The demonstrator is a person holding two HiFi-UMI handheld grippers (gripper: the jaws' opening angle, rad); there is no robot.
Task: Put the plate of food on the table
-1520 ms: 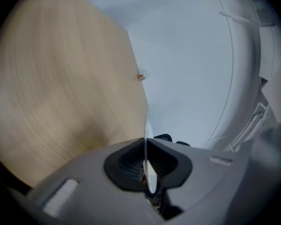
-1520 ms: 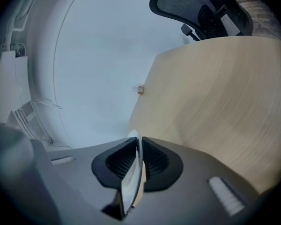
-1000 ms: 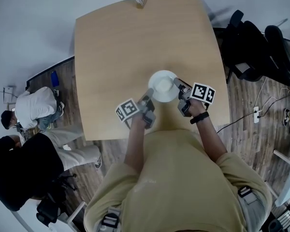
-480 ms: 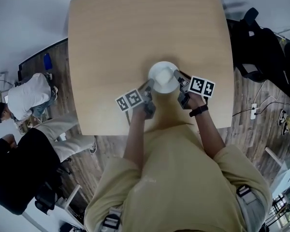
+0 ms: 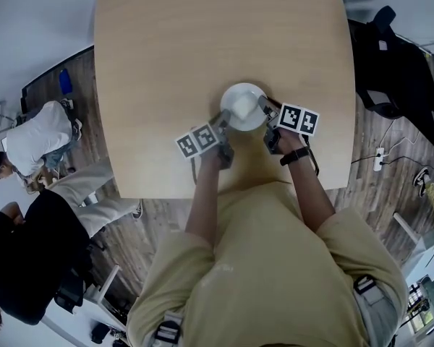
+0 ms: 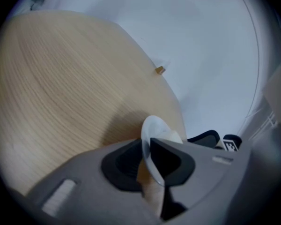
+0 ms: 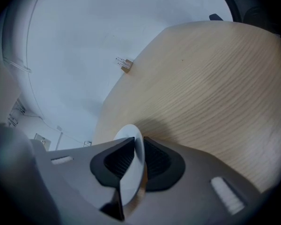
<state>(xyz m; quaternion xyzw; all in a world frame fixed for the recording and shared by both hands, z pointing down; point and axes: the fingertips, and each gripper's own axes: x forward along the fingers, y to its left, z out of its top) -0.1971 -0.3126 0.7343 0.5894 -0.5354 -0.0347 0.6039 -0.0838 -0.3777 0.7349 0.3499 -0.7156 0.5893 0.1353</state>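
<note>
A white plate (image 5: 242,107) with a pale mound of food sits on the light wooden table (image 5: 202,35), near its front edge. My left gripper (image 5: 223,119) is at the plate's left rim. In the left gripper view the rim (image 6: 152,125) stands between the pads, the jaws are opening, and a gap shows beside the rim. My right gripper (image 5: 265,109) is at the plate's right rim. Its jaws are also opening, but in the right gripper view the pads still sit against the thin rim (image 7: 130,134).
A small tan object (image 7: 125,64) stands at the table's far edge. Two people (image 5: 36,132) are on the floor side at the left. A black chair with clothes (image 5: 398,63) stands to the right, and a cable with a power strip (image 5: 380,157) lies on the floor.
The head view has tilted, so the table sits higher in frame. Plate and both grippers keep nearly the same spot near the table's front edge.
</note>
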